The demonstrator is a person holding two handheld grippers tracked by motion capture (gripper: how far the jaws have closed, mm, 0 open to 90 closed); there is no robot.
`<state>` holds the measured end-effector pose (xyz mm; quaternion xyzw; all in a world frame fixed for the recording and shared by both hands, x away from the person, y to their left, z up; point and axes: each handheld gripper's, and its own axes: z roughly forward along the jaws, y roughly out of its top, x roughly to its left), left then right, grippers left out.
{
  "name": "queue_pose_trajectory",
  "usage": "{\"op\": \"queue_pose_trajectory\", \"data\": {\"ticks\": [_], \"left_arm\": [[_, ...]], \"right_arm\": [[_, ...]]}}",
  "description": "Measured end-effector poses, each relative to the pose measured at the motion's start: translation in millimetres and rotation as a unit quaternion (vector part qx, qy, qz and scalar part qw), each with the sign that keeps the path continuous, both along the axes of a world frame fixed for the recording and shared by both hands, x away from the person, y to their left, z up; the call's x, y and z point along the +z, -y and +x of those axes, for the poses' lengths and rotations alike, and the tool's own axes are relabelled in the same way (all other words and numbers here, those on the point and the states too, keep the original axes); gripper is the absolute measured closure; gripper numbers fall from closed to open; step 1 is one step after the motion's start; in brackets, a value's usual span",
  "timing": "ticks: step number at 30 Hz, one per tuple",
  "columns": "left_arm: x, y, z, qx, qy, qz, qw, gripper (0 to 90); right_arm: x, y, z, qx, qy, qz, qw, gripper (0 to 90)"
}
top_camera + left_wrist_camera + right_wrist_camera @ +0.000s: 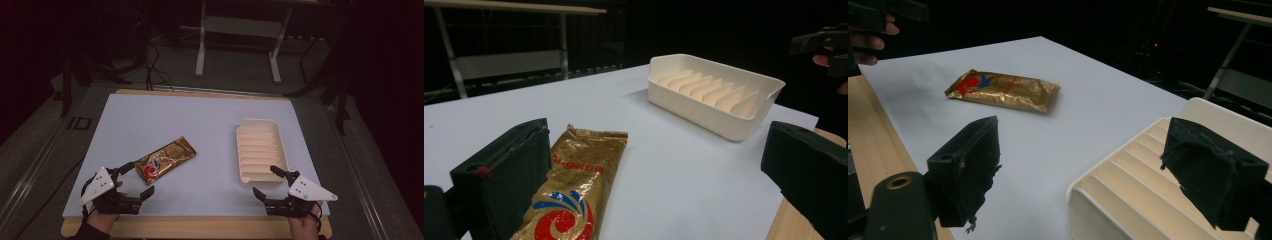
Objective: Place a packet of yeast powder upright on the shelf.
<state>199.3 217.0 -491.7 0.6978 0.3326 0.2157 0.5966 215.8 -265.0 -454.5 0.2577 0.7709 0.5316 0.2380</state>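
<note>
My left tongs (136, 178) gape wide and empty at lower left, jaws flanking the near end of the gold snack packet (165, 159); my right tongs (266, 182), equally open and empty, straddle the cream tray's (261, 122) near corner at lower right. Packet lies flat on the desk (210, 115), ungrasped, everything left to do

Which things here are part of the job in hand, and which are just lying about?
Part of the job:
- gold snack packet, by the open left gripper
- cream ribbed tray, by the open right gripper

Lying about:
- white stand legs on the floor beyond the table
- floor cables
</note>
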Motion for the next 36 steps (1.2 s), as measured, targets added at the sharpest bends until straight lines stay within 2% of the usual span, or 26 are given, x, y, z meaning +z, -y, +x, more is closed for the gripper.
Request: {"op": "queue_pose_trajectory", "data": {"ticks": [3, 5, 7, 10, 12, 16, 17, 18, 21, 24, 28, 29, 31, 33, 36], "left_arm": [[0.4, 0.2, -0.2, -0.002, 0.005, 0.006, 1.0000, 0.4], [0.6, 0.3, -0.2, -0.004, 0.004, 0.008, 0.9999, 0.4], [0.6, 1.2, -0.6, -0.014, 0.013, 0.013, 0.9997, 0.4], [0.4, 1.6, -0.5, -0.024, 0.014, 0.014, 0.9995, 0.4], [1.1, 1.8, -0.2, -0.035, 0.005, 0.003, 0.9994, 0.4], [3.3, 3.3, -1.9, -0.049, -0.006, 0.003, 0.9988, 0.3], [3.3, 3.3, -1.9, -0.049, -0.006, 0.003, 0.9988, 0.4], [5.0, 5.5, -3.6, -0.063, -0.007, 0.001, 0.9980, 0.4], [8.3, 8.5, -6.1, -0.075, 0.000, -0.014, 0.9971, 0.3], [12.1, 10.6, -7.4, -0.073, -0.001, -0.013, 0.9973, 0.3], [16.7, 12.8, -8.3, -0.072, -0.013, -0.009, 0.9973, 0.4], [18.2, 14.9, -7.3, -0.079, -0.024, 0.002, 0.9966, 0.4], [19.0, 16.0, -7.1, -0.084, -0.026, 0.010, 0.9961, 0.3], [21.7, 17.7, -6.5, -0.098, -0.032, 0.016, 0.9945, 0.3], [27.2, 20.4, -5.0, -0.109, -0.038, 0.009, 0.9933, 0.3]], "right_arm": [[1.1, 0.1, 0.4, -0.013, -0.026, -0.004, 0.9996, 14.0], [1.1, 0.1, 0.4, -0.013, -0.026, -0.004, 0.9996, 14.0], [3.4, 0.6, -0.2, -0.019, -0.035, -0.004, 0.9992, 13.7], [4.6, -0.5, -1.5, -0.015, -0.030, -0.004, 0.9994, 13.5], [4.9, -1.5, -1.8, -0.010, -0.031, -0.005, 0.9994, 13.3], [5.7, -1.1, -2.5, -0.010, -0.029, -0.002, 0.9995, 13.4], [5.7, -1.1, -2.5, -0.010, -0.029, -0.002, 0.9995, 13.4], [6.1, -0.8, -2.7, -0.010, -0.029, -0.002, 0.9995, 13.4], [7.1, -1.2, -3.6, -0.007, -0.031, 0.000, 0.9995, 13.5], [7.5, -1.9, -4.1, 0.001, -0.039, 0.005, 0.9992, 13.6], [8.8, -4.9, -7.1, 0.003, -0.032, -0.006, 0.9995, 13.6], [9.5, -6.1, -8.2, 0.004, -0.027, -0.008, 0.9996, 13.6], [10.4, -6.5, -9.4, 0.003, -0.022, -0.008, 0.9997, 13.6], [11.3, -6.9, -10.1, 0.006, -0.021, -0.004, 0.9997, 13.1], [12.2, -6.5, -10.1, 0.012, -0.021, 0.001, 0.9997, 11.5]]}}
